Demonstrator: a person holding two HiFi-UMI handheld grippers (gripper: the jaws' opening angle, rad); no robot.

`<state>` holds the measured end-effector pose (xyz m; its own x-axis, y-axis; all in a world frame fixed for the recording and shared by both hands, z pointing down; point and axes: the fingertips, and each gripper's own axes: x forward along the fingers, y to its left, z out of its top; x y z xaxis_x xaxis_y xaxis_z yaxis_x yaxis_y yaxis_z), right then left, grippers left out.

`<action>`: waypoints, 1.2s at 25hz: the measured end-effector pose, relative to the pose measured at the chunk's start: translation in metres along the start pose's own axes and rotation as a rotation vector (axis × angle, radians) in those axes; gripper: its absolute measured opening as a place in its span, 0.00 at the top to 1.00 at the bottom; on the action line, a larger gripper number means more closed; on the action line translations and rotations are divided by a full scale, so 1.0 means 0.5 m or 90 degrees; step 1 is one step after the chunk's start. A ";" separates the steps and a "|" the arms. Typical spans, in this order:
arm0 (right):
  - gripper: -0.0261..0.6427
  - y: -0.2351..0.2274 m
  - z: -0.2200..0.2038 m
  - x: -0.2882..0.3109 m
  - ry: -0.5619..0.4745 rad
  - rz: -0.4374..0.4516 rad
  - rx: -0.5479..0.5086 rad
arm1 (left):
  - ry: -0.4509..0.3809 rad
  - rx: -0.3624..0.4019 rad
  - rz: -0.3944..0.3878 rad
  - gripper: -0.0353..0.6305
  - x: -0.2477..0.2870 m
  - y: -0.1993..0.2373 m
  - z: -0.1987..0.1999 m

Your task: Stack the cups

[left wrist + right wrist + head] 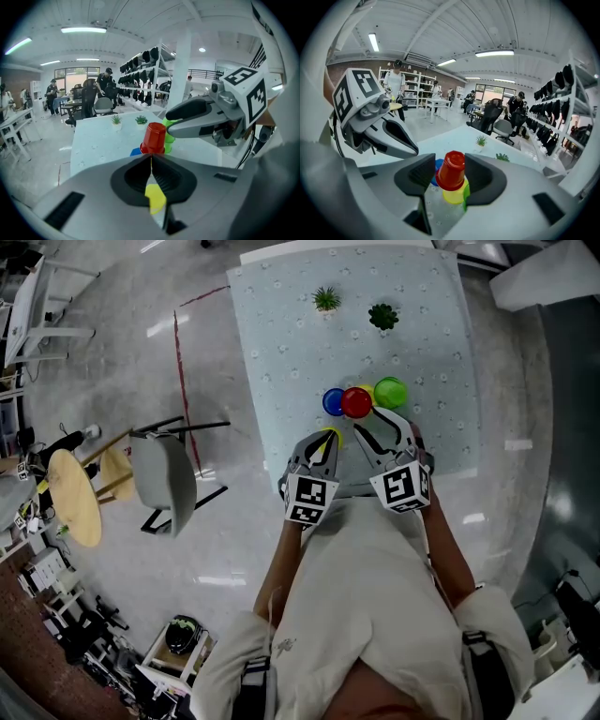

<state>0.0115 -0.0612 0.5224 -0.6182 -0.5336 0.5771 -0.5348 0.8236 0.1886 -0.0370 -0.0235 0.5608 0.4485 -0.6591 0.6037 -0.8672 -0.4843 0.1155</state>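
Yellow cup is pinched in the left tongs, the right tongs stand half wide at the red cup (blue cup and green cup sit beside it), so nothing is stacked yet.

Blue cup mostly behind red cup

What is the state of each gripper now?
Left gripper: jaws closed on the yellow cup.
Right gripper: jaws open, holding nothing.

I see three cups in a row mid-frame on the table, with two plants behind them. Just below, a fourth cup sits in my left hand-held gripper.
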 end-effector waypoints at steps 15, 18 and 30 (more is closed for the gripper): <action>0.68 0.136 -0.023 0.017 0.008 0.124 -0.005 | 0.005 -0.025 0.040 0.92 -0.046 0.014 -0.036; 0.68 0.160 -0.033 0.027 0.016 0.149 -0.007 | 0.011 -0.034 0.049 0.92 -0.057 0.018 -0.051; 0.57 0.242 -0.078 0.071 0.066 0.227 -0.053 | 0.028 -0.060 0.078 0.92 -0.094 0.033 -0.097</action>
<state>-0.0527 0.0268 0.5968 -0.6927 -0.1924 0.6951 -0.2454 0.9691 0.0236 -0.0829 0.0275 0.5727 0.3305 -0.6834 0.6510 -0.9321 -0.3444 0.1116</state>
